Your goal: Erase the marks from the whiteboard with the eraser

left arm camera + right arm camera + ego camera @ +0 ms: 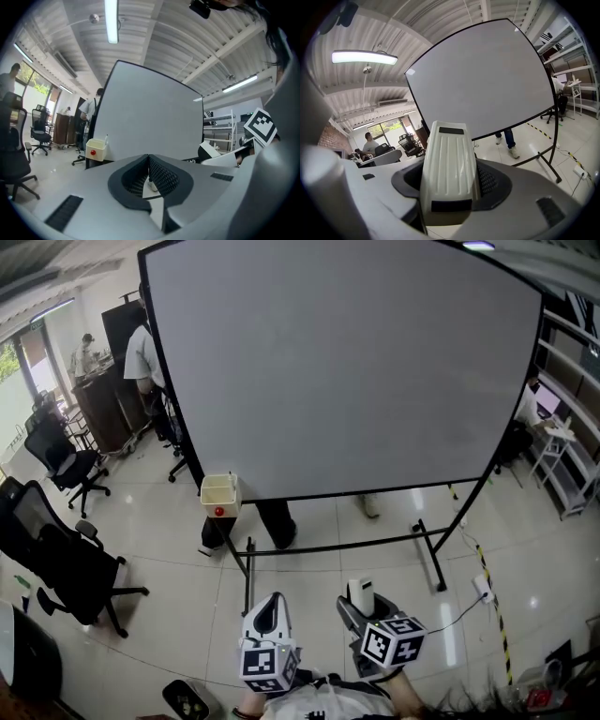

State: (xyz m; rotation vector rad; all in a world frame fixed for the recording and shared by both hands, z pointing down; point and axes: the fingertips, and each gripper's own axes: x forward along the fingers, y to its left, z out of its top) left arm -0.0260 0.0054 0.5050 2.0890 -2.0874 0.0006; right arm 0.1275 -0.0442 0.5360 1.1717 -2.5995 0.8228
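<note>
Ahead of the person, floor-standing: 1 whiteboard [347,371], black-framed, on a black stand over a pale tiled floor [169,521]. Lower left corner of the board: 1 cream box [220,495] with a red button, set against the frame. Right gripper [359,607]: held low, 2 jaws clamped on 1 white ribbed eraser [449,166], which stands upright between them, well apart from the board. Left gripper [270,613]: just beside the right, 2 jaws pressed together tip to tip. Left of the board: 2 black office chairs [66,563]; 1 person [145,357] standing by a dark cabinet.
</note>
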